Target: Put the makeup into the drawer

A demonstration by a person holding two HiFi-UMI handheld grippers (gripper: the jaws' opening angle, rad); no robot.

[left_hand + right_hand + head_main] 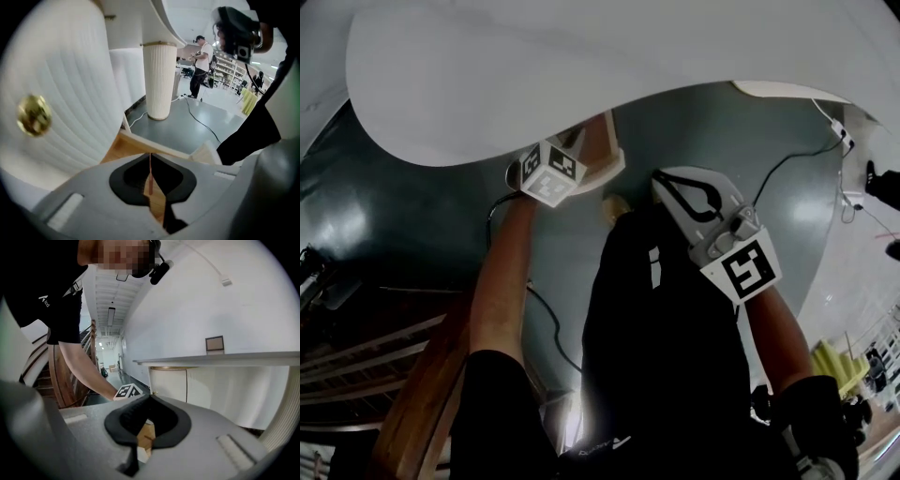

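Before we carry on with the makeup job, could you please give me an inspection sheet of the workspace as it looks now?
Surface: white tabletop; nothing seen on the part in view.
Job's things: drawer with a ribbed white front and a gold knob; the wood of its box shows by the left gripper. Makeup: nothing seen.
Clutter: nothing seen.
Grippers: left gripper, jaws together, nothing between them; right gripper, jaws together, nothing between them.
Cables: black cable running across the floor; white power strip near the table edge.
Surroundings: grey floor, ribbed white pedestal, wooden staircase, a person standing far off.
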